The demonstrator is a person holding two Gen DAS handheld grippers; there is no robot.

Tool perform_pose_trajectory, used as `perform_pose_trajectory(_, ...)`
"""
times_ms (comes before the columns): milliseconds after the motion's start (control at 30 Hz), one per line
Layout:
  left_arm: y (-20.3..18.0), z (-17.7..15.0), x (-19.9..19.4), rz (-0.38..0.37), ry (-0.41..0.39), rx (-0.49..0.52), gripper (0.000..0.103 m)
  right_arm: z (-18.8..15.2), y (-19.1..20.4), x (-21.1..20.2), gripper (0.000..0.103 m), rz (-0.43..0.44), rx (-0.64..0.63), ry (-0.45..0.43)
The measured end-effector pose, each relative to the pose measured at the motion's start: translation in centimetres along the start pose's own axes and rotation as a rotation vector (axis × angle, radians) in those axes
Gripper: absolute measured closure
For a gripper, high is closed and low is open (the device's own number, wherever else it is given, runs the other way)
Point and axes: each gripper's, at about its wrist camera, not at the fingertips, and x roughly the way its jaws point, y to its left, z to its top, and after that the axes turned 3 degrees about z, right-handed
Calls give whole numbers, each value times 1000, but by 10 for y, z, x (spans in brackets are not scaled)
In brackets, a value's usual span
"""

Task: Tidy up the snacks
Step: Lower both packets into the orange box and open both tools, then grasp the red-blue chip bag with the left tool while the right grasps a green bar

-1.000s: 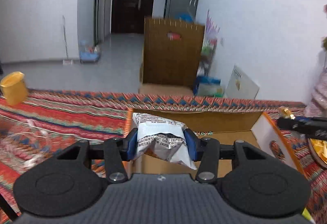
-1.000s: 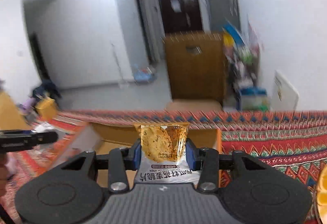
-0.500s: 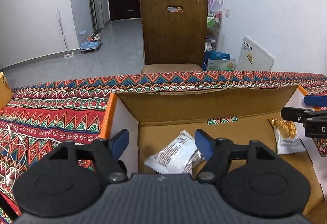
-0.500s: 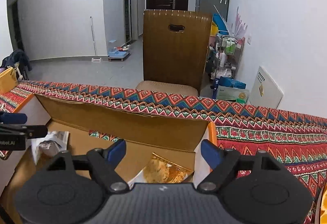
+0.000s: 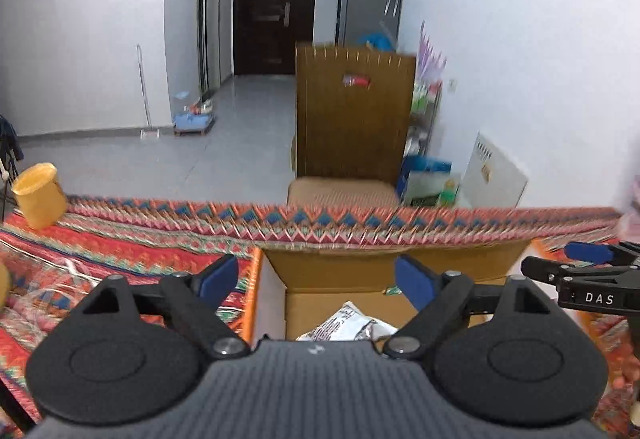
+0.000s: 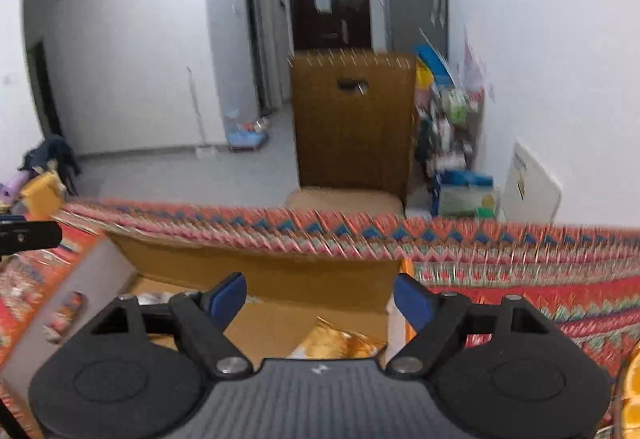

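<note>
Both packets have dropped from my jaws into the cardboard box (image 5: 360,271) on the bench. My left gripper (image 5: 316,281) has just been opening; its jaws stand wide above the silver packet (image 5: 352,327), long axis slanting up-left. Right gripper (image 6: 320,297) wide too, over the orange packet (image 6: 340,343).

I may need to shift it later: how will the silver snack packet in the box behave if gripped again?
The silver snack packet looks crinkled, so probably floppy and light. Its glossy film may slip between pads. Lying flat in the cardboard box, it shouldn't roll.

White walls (image 5: 520,39), grey floor (image 5: 160,167), wooden chair (image 5: 354,111)
</note>
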Motion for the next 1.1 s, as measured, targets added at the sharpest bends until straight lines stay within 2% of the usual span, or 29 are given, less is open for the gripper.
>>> perform_pose_trajectory(133, 6, -5, -78, -9, -103, 18, 8, 9, 21, -76, 16, 1, -53, -103)
perform_pose_trajectory(267, 8, -25, -152, -16, -212, 42, 1, 0, 37, -151, 7, 16, -58, -173)
perform_pose_trajectory(367, 14, -51, -203, -46, -268, 44, 0, -24, 45, -207, 5, 46, -47, -206)
perform_pose_trajectory(467, 19, -86, -245, -62, -283, 43, 0, -60, 53, -260, 0, 61, -35, -243)
perform_pose_trajectory(633, 26, -161, -304, 12, -310, 5, 0, -131, 60, -330, 0, 97, 12, -308)
perform_pose_trajectory(700, 26, -194, -321, 18, -301, -15, 0, -159, 60, -349, 0, 95, 26, -324)
perform_pose_trajectory(867, 18, -255, -348, 52, -313, 15, 0, -230, 71, -377, 0, -90, 15, -348)
perform_pose_trajectory(933, 14, -271, -350, 54, -299, 37, 0, -253, 73, -382, 0, -132, 20, -349)
perform_pose_trajectory(1033, 11, -288, -345, 59, -248, 55, 0, -280, 73, -380, 0, -74, 46, -301)
perform_pose_trajectory(1100, 9, -293, -340, 77, -217, 62, 0, -289, 79, -376, 0, -62, 10, -273)
